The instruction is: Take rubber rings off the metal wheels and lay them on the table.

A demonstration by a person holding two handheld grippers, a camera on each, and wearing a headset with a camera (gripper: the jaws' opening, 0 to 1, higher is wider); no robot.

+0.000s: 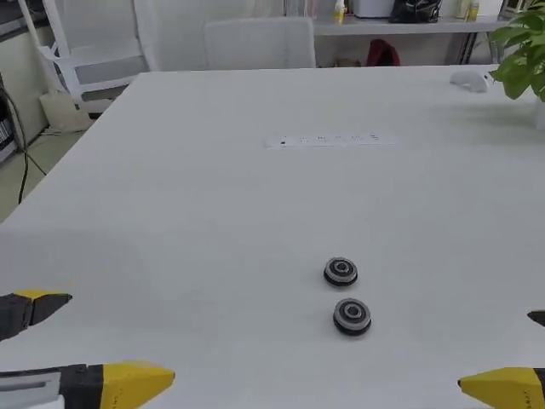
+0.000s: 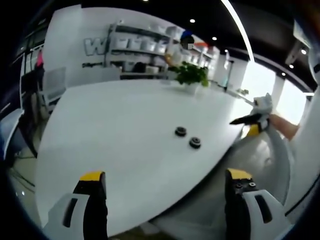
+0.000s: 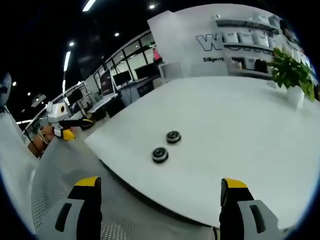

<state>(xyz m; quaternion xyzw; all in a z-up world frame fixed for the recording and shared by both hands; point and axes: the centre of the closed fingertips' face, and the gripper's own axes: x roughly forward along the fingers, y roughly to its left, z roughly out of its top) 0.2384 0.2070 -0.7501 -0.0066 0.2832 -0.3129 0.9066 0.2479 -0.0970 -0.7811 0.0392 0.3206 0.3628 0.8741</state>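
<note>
On the surface (image 1: 213,196), the far wheel (image 1: 341,272) lies just behind the near wheel (image 1: 352,316), between the left hand-held gripper (image 1: 119,336) and the right hand-held gripper (image 1: 496,351). A plant (image 1: 521,51) stands at the far right corner.

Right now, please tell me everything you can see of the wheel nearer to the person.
The nearer wheel is small and round: a dark rubber ring around a silvery metal hub. It seems to lie flat on the white table, beside the second wheel but apart from it. Only the table touches it.
</note>
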